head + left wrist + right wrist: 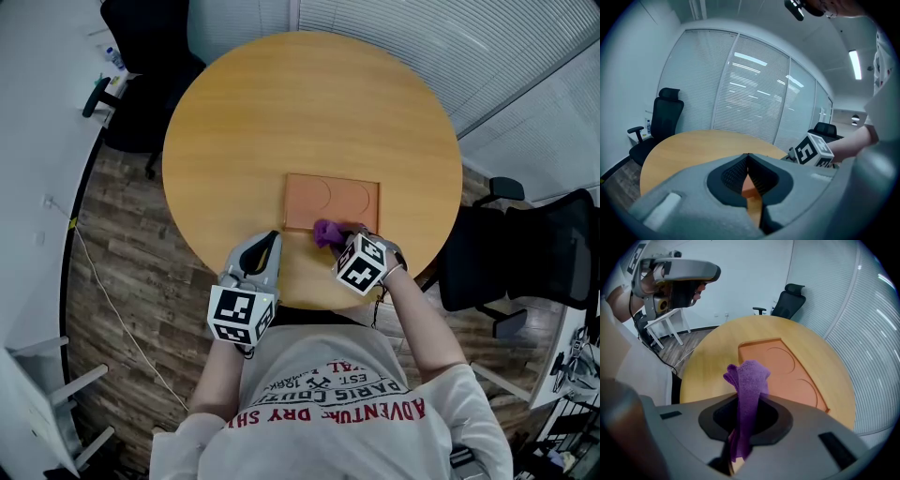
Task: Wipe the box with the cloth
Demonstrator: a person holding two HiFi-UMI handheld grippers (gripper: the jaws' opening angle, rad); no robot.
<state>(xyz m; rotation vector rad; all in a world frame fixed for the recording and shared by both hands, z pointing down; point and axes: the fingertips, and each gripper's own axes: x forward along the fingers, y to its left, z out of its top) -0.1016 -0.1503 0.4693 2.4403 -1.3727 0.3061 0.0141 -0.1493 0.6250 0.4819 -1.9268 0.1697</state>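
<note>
A flat orange box (331, 203) with two round hollows lies on the round wooden table (309, 112), near its front edge. My right gripper (345, 240) is shut on a purple cloth (328, 232), which bunches at the box's near edge. In the right gripper view the cloth (749, 380) sticks up from between the jaws, in front of the box (783, 370). My left gripper (268, 241) is shut with nothing in it, at the box's near left corner. In the left gripper view the box (748, 187) shows through the jaw gap.
Black office chairs stand around the table: one at the far left (145, 56) and one at the right (525, 258). White blinds (450, 37) cover the glass wall behind. A wood floor (112, 262) with a white cable lies to the left.
</note>
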